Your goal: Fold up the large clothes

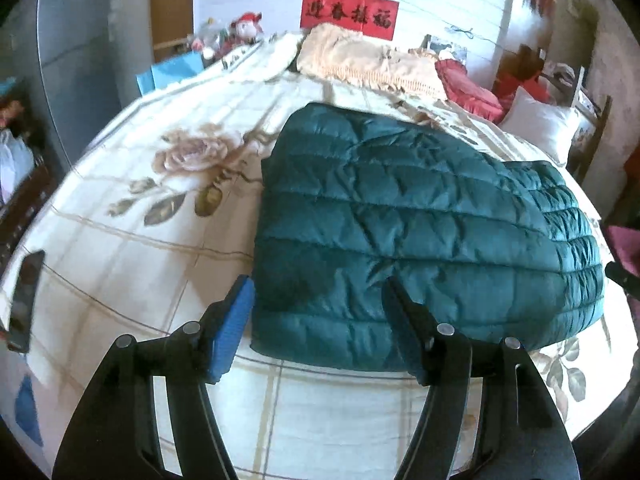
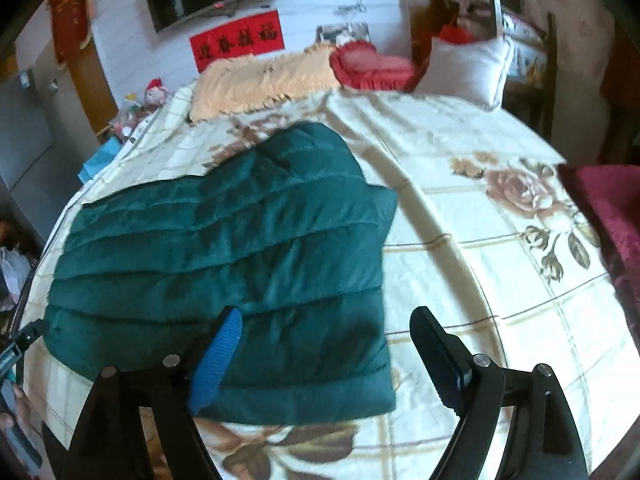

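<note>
A teal quilted puffer jacket (image 1: 420, 232) lies folded flat on the bed's floral cover (image 1: 132, 240). In the left wrist view my left gripper (image 1: 318, 304) hangs open over the jacket's near left corner, with nothing between its blue-padded fingers (image 1: 232, 328). In the right wrist view the same jacket (image 2: 224, 264) fills the left half of the picture. My right gripper (image 2: 324, 334) stands open above its near right corner, its pads clear of the fabric. The left gripper's tip (image 2: 24, 340) shows at the left edge of that view.
Pillows lie at the head of the bed: a beige fringed one (image 2: 260, 80), a red heart-shaped one (image 2: 368, 64) and a white one (image 2: 468, 68). A dark phone (image 1: 26, 300) rests on the cover at the left. A maroon cloth (image 2: 612, 224) sits at the bed's right edge.
</note>
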`<state>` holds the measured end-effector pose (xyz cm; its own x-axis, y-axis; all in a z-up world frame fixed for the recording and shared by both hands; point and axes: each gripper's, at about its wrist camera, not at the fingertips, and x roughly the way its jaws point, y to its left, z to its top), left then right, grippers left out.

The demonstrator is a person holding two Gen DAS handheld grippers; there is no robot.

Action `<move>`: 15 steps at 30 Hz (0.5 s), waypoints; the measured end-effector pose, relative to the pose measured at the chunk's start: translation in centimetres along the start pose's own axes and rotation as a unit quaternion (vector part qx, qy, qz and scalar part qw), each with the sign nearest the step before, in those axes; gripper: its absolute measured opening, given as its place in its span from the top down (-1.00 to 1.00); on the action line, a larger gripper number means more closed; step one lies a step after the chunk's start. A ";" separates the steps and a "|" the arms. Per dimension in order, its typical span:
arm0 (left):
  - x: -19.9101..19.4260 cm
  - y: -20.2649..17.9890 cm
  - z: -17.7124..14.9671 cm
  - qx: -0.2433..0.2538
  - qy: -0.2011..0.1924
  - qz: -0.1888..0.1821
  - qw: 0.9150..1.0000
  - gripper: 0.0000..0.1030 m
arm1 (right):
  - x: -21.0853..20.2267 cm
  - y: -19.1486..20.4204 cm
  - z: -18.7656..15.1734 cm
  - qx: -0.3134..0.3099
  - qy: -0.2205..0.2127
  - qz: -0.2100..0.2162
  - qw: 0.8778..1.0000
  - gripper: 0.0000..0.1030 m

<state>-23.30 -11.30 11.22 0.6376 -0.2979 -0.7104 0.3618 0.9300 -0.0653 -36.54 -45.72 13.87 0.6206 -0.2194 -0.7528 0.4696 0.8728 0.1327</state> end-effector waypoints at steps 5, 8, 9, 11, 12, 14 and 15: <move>-0.9 -2.3 -0.7 0.012 -0.011 0.000 1.000 -0.29 | -1.3 4.3 -1.4 -0.027 -0.021 0.020 0.999 -0.66; -1.3 -3.5 -1.1 0.024 -0.019 0.009 0.999 -0.29 | -2.1 6.6 -2.6 -0.047 -0.028 0.021 0.998 -0.70; -1.4 -3.8 -1.3 0.027 -0.023 0.013 0.999 -0.29 | -2.2 7.4 -2.9 -0.049 -0.030 0.024 0.998 -0.73; -1.8 -4.5 -1.5 0.031 -0.033 0.021 0.999 -0.29 | -2.5 8.6 -3.7 -0.053 -0.036 0.027 0.998 -0.78; -1.9 -4.7 -1.7 0.031 -0.035 0.023 0.999 -0.29 | -2.6 9.2 -3.9 -0.054 -0.040 0.028 0.997 -0.81; -2.1 -5.2 -1.9 0.031 -0.034 0.013 0.999 -0.29 | -2.7 9.9 -4.2 -0.057 -0.046 0.027 0.997 -0.82; -2.1 -5.3 -1.9 0.031 -0.034 0.007 0.999 -0.29 | -2.8 10.3 -4.3 -0.058 -0.047 0.027 0.997 -0.82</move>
<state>-27.82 -15.17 11.70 0.6865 -0.3012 -0.6618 0.3930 0.9195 -0.0109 -36.09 -34.22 14.56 0.7017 -0.2049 -0.6823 0.3613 0.9278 0.0930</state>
